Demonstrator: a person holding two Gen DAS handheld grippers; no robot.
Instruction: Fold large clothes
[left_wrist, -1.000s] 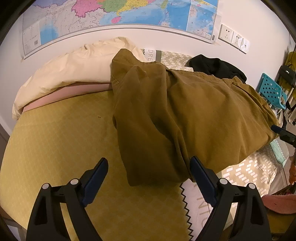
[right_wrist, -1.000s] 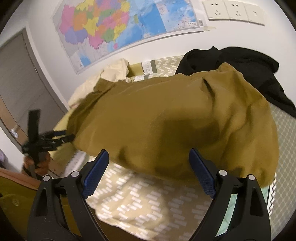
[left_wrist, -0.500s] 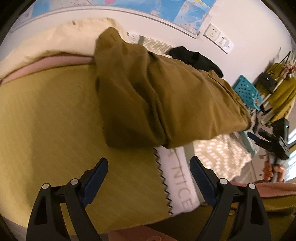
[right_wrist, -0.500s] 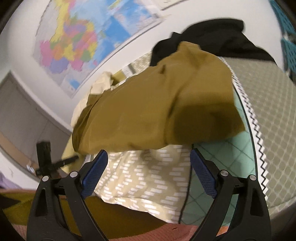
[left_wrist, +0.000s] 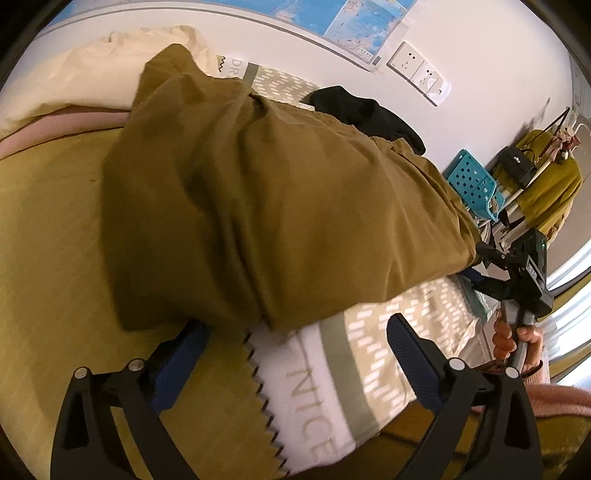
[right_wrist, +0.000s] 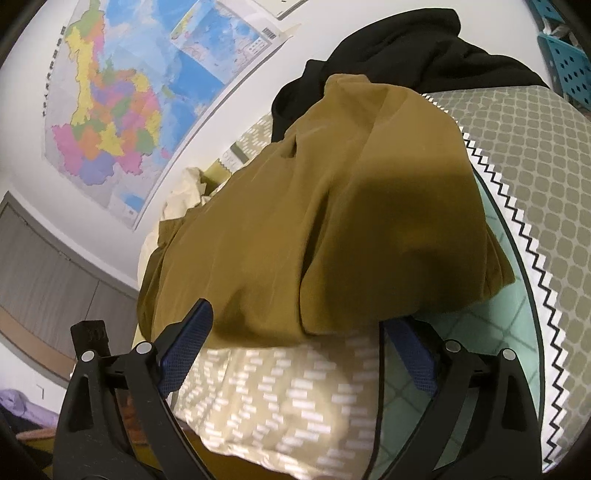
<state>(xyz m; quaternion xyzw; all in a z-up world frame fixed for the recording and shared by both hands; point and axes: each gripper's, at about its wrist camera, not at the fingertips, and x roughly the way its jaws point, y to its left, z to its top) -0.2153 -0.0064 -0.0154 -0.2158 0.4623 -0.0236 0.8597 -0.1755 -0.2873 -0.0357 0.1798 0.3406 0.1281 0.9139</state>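
A large olive-brown garment (left_wrist: 277, 192) lies folded in a thick band across the bed. Its near edge sags between the fingertips of my left gripper (left_wrist: 295, 325), whose jaws are opening wide; the pads do not press the cloth. In the right wrist view the other end of the garment (right_wrist: 332, 221) hangs over my right gripper (right_wrist: 297, 317), jaws also opening, with the right fingertip tucked under the hem and no grip. From the left wrist view the right gripper (left_wrist: 509, 266) sits at the garment's far right end, held by a hand (left_wrist: 517, 339).
A black garment (left_wrist: 369, 114) lies behind the olive one by the wall. A cream duvet (left_wrist: 92, 74) is bunched at the back left. The patterned bedspread (left_wrist: 388, 350) covers the bed's near edge. A blue basket (left_wrist: 472, 181) stands beyond the bed.
Both grippers have come closer to the garment's near edge, which now reaches their fingertips. The right view has rolled, and both pairs of jaws stand a little wider.
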